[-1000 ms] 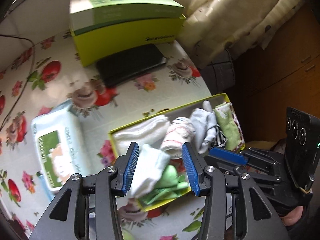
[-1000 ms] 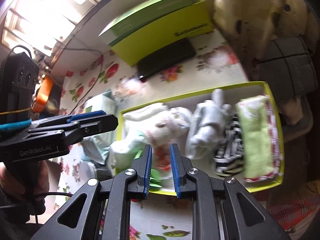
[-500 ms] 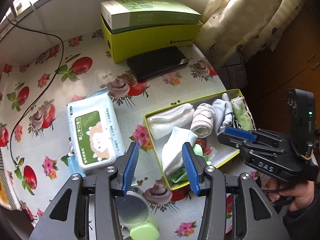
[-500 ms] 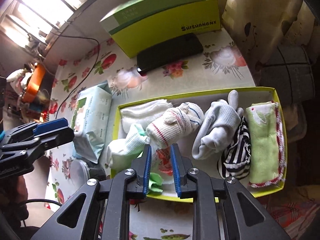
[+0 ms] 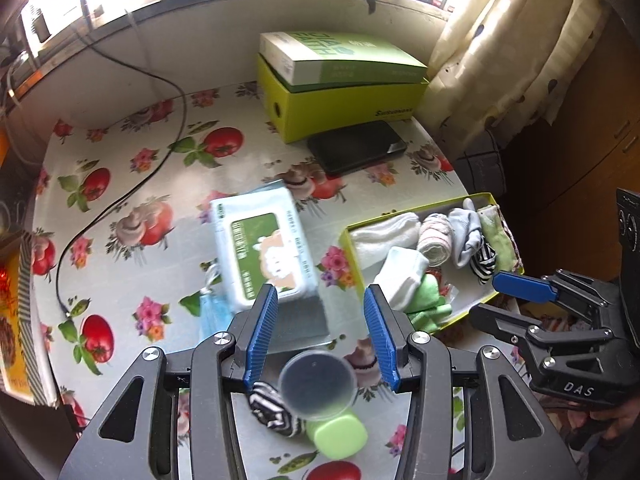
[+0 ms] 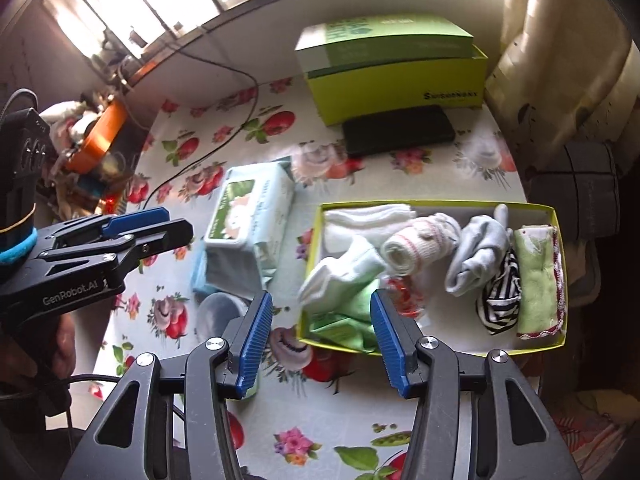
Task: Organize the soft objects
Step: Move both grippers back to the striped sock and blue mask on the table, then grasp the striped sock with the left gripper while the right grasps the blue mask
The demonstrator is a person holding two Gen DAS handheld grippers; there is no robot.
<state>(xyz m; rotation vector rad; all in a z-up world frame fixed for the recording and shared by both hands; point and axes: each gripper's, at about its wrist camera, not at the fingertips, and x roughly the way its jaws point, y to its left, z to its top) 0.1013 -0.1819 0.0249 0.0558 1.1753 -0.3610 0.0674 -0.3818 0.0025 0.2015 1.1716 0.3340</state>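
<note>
A shallow yellow-green box [image 6: 558, 240] [image 5: 345, 236] on the flowered table holds several rolled socks and cloths: a white sock [image 6: 340, 276] over a green cloth [image 6: 352, 320], a red-striped roll [image 6: 416, 244], a grey sock [image 6: 476, 248], a black-and-white striped sock [image 6: 500, 300] and a green towel [image 6: 538, 280]. Another striped sock [image 5: 268, 408] lies on the table near me. My left gripper [image 5: 322, 334] is open and empty above the table. My right gripper [image 6: 322, 344] is open and empty, short of the box's near-left corner.
A wet-wipes pack [image 5: 260, 248] lies left of the box. A clear cup with a green base [image 5: 320, 392] lies on its side under the left gripper. A black flat case [image 5: 356, 150] and a green carton [image 5: 340, 84] sit at the back. A cable [image 5: 120, 200] crosses the left side.
Both grippers have pulled back and up from the box. The right gripper has opened from shut. The white sock now lies in the box.
</note>
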